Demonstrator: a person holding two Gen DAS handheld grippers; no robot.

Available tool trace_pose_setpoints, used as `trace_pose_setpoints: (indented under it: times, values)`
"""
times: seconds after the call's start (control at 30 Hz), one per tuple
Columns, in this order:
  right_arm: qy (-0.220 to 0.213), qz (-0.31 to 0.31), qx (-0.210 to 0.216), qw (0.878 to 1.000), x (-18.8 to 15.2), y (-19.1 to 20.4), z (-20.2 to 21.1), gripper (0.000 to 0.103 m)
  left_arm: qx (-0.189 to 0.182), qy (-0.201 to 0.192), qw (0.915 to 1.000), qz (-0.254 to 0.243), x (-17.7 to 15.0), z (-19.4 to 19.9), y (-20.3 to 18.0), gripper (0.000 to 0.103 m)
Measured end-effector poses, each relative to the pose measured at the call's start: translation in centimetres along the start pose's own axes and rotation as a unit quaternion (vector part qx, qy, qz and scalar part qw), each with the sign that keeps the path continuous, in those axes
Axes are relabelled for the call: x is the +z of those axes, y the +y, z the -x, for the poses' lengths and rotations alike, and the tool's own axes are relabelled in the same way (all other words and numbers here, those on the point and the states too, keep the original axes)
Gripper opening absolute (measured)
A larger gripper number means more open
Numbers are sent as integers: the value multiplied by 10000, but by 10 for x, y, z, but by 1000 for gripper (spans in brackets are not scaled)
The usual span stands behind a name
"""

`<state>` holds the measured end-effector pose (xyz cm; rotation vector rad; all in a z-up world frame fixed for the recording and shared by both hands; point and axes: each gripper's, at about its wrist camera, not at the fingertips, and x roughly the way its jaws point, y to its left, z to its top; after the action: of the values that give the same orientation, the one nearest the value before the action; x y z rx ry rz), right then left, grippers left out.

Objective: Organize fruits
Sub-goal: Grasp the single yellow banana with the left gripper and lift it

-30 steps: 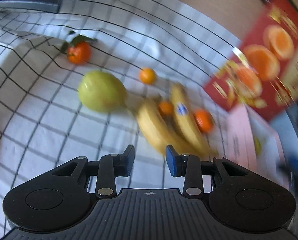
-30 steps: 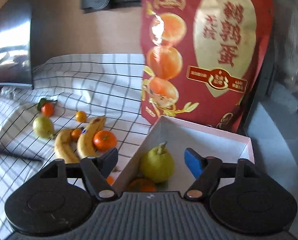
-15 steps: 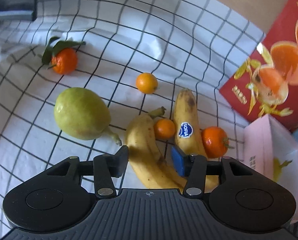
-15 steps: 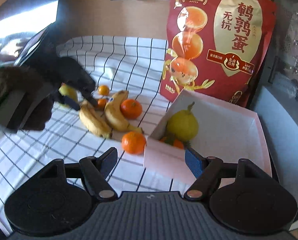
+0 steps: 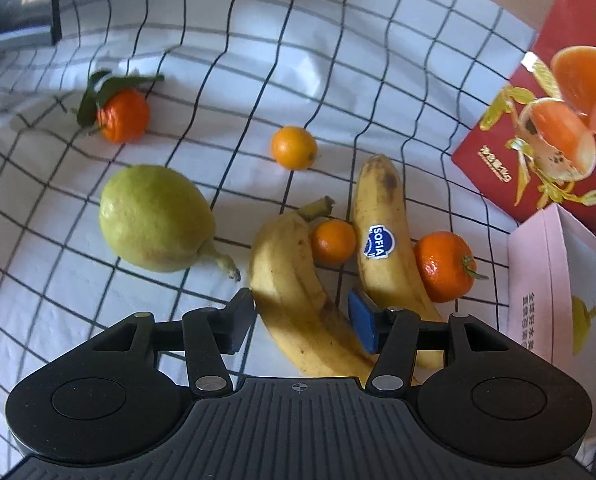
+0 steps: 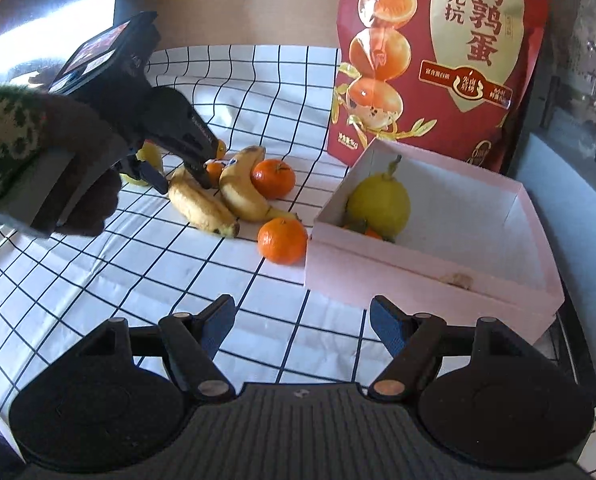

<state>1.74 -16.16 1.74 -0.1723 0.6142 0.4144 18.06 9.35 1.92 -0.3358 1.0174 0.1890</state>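
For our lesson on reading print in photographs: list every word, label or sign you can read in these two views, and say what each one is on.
"SOFIA": blue sticker on the right-hand banana.
"鹌鹑蛋": large characters on the red pouch.
"无抗": smaller characters on the same pouch, left of the large ones.
Badge and fine print lower on the pouch: too small to read.
Print on the pink box wall: too blurred to read.

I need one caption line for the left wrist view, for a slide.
Left gripper opening astride a banana on the checked cloth, beside a green pear.
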Motion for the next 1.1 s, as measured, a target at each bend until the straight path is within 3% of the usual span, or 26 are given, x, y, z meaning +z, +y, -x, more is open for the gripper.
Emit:
trace_pose_setpoints:
  times: [0.2, 0.33, 0.53, 0.73, 0.8, 1.1]
  values:
    - [84, 103, 55, 9999, -4, 8, 0, 75, 78, 3, 10000, -62, 1, -2, -2, 57]
    - [157, 113, 50, 9998, -7, 10, -2, 75, -244, -50, 9996, -114, -6, 4, 9, 56]
    - [258, 105, 63, 9996, -9, 9, -8, 75, -587, 100, 9955, -739, -30, 24, 27, 56]
    - [314, 172, 139, 9993, -7, 13, -14, 75, -390, 389, 9897, -1321, -55, 45, 42, 55]
    - [316, 195, 167, 9992, -7, 15, -14, 75, -291, 505, 9896, -1316, -59, 45, 48, 55]
    - [406, 277, 219, 9986, -11, 21, -22, 75, 23, 261, 9896, -1417, -67, 48, 40, 53]
